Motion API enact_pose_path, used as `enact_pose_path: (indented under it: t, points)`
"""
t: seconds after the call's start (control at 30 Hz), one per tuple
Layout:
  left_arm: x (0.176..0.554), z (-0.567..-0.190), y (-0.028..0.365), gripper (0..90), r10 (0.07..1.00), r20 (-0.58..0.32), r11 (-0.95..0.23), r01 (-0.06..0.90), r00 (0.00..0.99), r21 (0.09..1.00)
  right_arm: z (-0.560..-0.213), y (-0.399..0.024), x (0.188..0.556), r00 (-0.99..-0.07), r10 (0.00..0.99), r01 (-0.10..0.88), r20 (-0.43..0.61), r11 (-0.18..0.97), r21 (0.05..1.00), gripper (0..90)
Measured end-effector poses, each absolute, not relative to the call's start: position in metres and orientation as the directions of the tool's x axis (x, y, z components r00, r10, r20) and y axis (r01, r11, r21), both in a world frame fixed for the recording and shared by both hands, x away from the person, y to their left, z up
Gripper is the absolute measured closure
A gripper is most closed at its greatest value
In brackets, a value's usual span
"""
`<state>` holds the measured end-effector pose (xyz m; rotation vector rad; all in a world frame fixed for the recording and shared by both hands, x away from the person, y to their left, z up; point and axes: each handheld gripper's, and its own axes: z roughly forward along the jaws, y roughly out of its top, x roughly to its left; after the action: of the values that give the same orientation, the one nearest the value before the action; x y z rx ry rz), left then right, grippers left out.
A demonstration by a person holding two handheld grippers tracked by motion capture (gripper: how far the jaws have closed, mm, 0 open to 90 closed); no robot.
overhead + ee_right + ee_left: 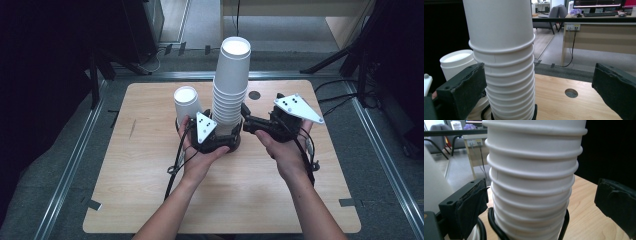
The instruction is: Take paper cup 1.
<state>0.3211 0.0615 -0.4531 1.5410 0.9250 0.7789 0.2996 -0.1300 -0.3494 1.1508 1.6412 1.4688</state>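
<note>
Cups stand stacked upside down mid-table, a single cup just left. We hold our left gripper and right gripper wide open around the stack's base, gripping nothing.

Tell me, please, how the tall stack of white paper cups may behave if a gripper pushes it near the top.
The stack of paper cups is tall and narrow, so it would probably tip rather than slide. It looks like thin paper, so likely light and easy to dent. The nested rims may let upper cups shift or lift off.

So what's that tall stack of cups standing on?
The cup stack stands inside a black ring on the wooden table. Whether the ring has a base is hidden by the cups.
</note>
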Motion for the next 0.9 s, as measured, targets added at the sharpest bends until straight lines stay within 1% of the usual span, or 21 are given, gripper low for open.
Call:
enact_pose_path:
  t: [0.33,0.43,0.63,0.9]
  points:
    - [0.326,-0.452,0.052,0.0,0.898,0.017,-0.067,0.099,0.441,0.993,-0.339,-0.117,0.312,-0.450,0.890,0.158,0.071,0.001,0.987,0.0]
    - [0.329,-0.452,0.051,0.0,0.903,0.011,-0.060,0.100,0.430,0.993,-0.330,-0.114,0.319,-0.478,0.872,0.177,0.107,-0.024,0.984,0.0]
    - [0.331,-0.454,0.048,0.0,0.912,0.018,-0.059,0.088,0.409,0.994,-0.324,-0.106,0.333,-0.506,0.852,0.213,0.134,-0.028,0.977,0.0]
    - [0.332,-0.453,0.046,0.0,0.917,0.020,-0.061,0.091,0.400,0.994,-0.324,-0.093,0.339,-0.527,0.841,0.206,0.127,-0.019,0.978,0.0]
